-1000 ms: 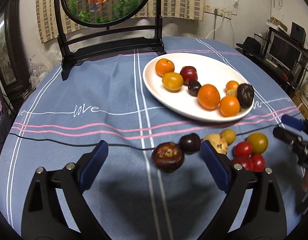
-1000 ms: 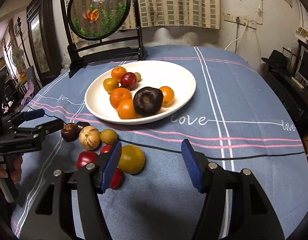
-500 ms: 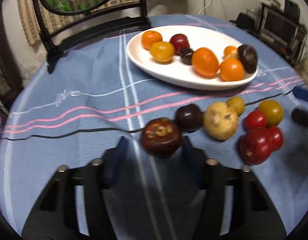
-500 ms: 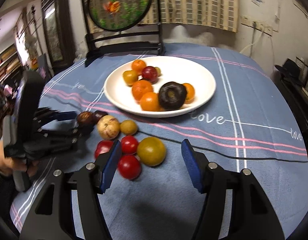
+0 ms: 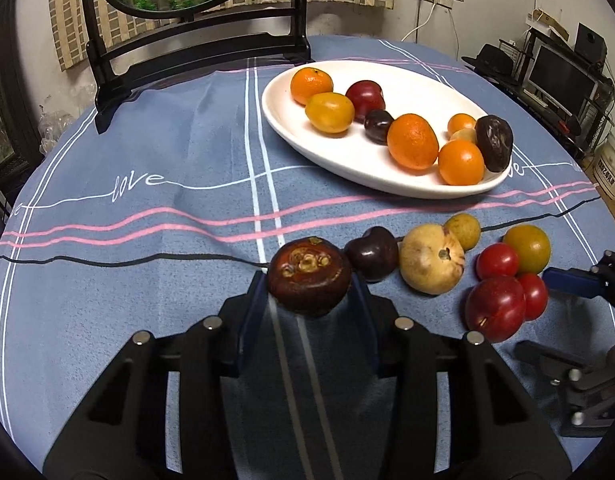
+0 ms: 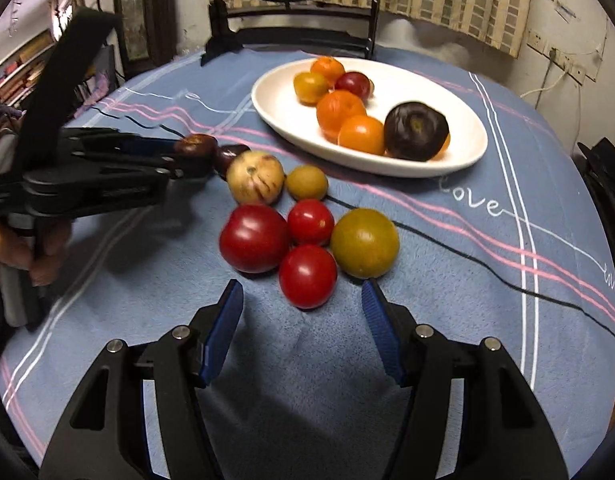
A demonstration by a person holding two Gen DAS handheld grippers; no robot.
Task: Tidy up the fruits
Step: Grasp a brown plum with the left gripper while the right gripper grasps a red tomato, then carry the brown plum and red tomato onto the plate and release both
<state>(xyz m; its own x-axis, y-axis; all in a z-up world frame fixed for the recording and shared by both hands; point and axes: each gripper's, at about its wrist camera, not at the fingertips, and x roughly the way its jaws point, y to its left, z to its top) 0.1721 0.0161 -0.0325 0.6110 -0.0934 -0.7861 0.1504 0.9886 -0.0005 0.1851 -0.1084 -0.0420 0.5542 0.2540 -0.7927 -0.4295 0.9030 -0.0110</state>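
Observation:
My left gripper (image 5: 309, 304) is shut on a dark brown mangosteen (image 5: 309, 276) at the left end of a row of loose fruit; it also shows in the right wrist view (image 6: 195, 151). A dark plum (image 5: 372, 254), a pale yellow fruit (image 5: 431, 260) and red tomatoes (image 5: 495, 308) lie beside it on the blue cloth. My right gripper (image 6: 303, 332) is open just short of a red tomato (image 6: 307, 276), with a yellow-green fruit (image 6: 364, 242) next to it. A white plate (image 5: 307, 128) holds several oranges and dark fruits.
A black stand with a round fish picture (image 5: 195, 36) stands at the back of the round table. The table edge drops off on the right toward shelves and a monitor (image 5: 555, 76). The left gripper's body (image 6: 79, 176) reaches in from the left of the right wrist view.
My left gripper moved forward and closed on the mangosteen. My right gripper moved left and closer to the red tomatoes, still open.

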